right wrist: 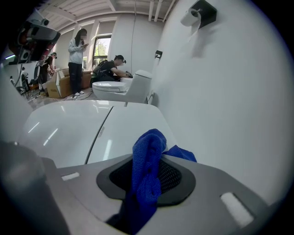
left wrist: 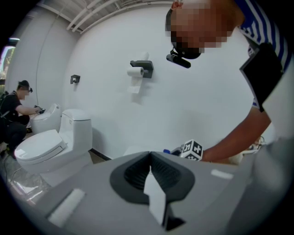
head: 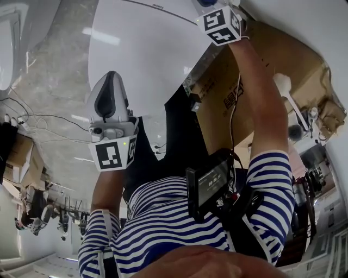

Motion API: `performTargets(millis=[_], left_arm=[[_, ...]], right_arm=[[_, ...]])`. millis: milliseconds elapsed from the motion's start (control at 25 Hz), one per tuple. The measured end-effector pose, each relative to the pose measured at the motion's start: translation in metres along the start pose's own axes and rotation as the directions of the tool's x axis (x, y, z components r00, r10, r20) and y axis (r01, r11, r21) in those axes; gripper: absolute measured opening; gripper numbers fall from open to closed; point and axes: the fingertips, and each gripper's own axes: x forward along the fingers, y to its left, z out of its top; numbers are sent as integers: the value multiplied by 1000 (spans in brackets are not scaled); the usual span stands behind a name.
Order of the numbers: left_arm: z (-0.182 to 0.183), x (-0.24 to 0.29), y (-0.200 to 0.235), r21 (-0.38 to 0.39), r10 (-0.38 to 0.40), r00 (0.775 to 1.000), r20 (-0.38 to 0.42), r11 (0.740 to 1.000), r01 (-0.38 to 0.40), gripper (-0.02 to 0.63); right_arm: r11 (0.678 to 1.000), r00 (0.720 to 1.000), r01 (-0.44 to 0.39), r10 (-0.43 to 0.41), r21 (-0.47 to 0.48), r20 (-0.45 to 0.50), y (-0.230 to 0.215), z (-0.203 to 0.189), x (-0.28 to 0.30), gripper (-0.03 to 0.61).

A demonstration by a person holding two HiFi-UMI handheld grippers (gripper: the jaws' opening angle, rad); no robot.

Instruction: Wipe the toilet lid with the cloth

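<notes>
Though lid (right wrist: pixel 59 128) print blurs, right gripper (right wrist: pixel 146 159) grips cloth (right wrist: pixel 148 181)

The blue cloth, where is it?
In the right gripper view, the blue cloth is pinched in the jaws of the right gripper, low in the middle, with the white toilet lid just ahead on its left.

From here I see the left claw (head: pixel 110 87) held over the front edge of the white toilet lid (head: pixel 147 49), its marker cube turned toward me. The right claw (head: pixel 221 24) is up at the frame's top, beside the lid; only its cube shows, with a scrap of blue cloth (head: pixel 206 2) just above. A brown cardboard box (head: pixel 266 59) lies under that forearm. A black screen device (head: pixel 209 183) is strapped over the striped shirt (head: pixel 163 222). Cables (head: pixel 27 122) trail across the pale floor (head: pixel 54 65).
</notes>
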Motion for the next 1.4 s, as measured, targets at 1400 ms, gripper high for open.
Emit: performTargets(millis=[1400], left_arm=[[-12, -111, 42, 52, -110, 991, 81, 993, 106, 2]], right_arm=[[982, 983, -184, 184, 39, -8, 317, 15, -88, 117]])
